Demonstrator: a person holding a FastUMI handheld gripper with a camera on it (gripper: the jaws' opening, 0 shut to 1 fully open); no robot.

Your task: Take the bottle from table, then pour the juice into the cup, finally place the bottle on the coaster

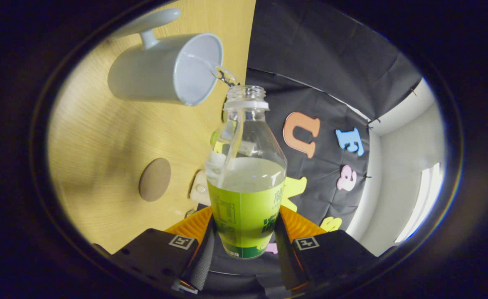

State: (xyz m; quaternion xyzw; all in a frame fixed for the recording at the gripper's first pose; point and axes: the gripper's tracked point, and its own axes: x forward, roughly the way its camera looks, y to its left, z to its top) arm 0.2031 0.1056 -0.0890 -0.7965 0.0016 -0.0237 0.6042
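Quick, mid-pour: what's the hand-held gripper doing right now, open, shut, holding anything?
Hand-held gripper: shut on the clear plastic bottle with the green label, both fingers pressing its lower body, its open mouth at the rim of the white cup.

- The scene was evenly and fairly brightly lit; the bottle (246, 174) stood sharp at the centre.
- Beyond the bottle, a pale wall (410, 166) glowed, with a washed-out bright strip (425, 199).
- The desk (102, 137) carried soft, blurred shadows beside the coaster (155, 179).
- The cup (165, 74) showed gentle shading inside.
- Fisheye bending curved the desk's edge; the outer rim blurred and darkened.
- The claw (246, 245), pressed on the bottle from both sides, sat in shade.
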